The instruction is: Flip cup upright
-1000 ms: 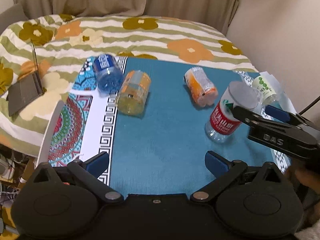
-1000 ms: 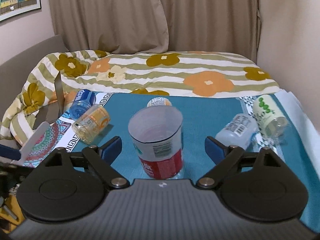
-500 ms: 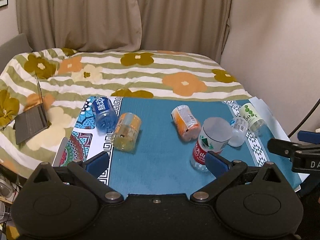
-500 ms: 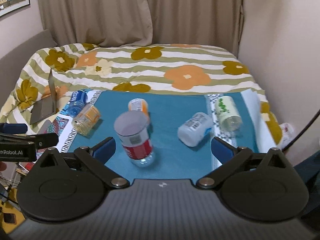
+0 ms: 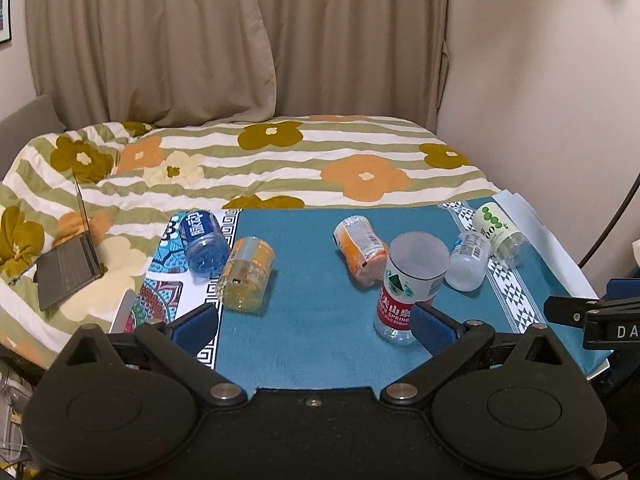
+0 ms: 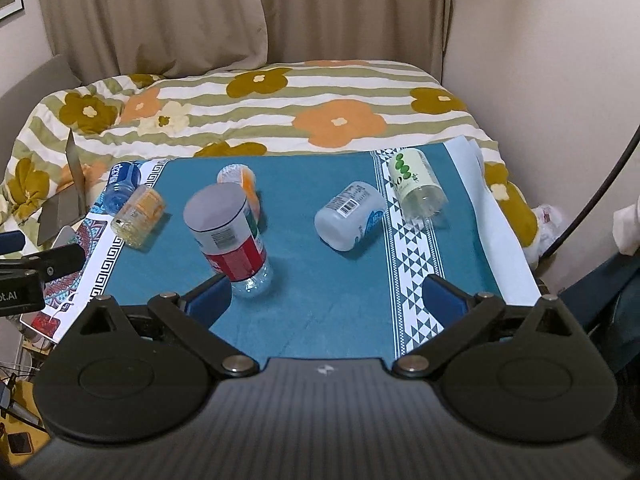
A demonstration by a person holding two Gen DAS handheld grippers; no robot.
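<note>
A cut-bottle cup with a red label [image 5: 404, 288] [image 6: 230, 236] stands upright, open end up, on the teal cloth. Several other cut-bottle cups lie on their sides: a blue one [image 5: 202, 242] [image 6: 120, 186], a yellow-orange one [image 5: 246, 276] [image 6: 138, 216], an orange one [image 5: 362, 254] [image 6: 240, 180], a clear white-label one [image 5: 468, 260] [image 6: 350, 220] and a green-dot one [image 5: 498, 232] [image 6: 416, 184]. My left gripper [image 5: 316, 322] is open and empty, back from the table. My right gripper [image 6: 328, 300] is open and empty, back from the upright cup.
The teal cloth [image 5: 304, 312] covers a small table with patterned mats at the left and right. A floral striped blanket [image 5: 280, 160] lies behind. An open laptop [image 5: 72, 264] sits on the blanket at left. Curtains and a wall stand behind.
Both grippers have pulled back and up from the table. The right gripper, which was around the red-label cup, has let it stand free. The cup stays upright.
</note>
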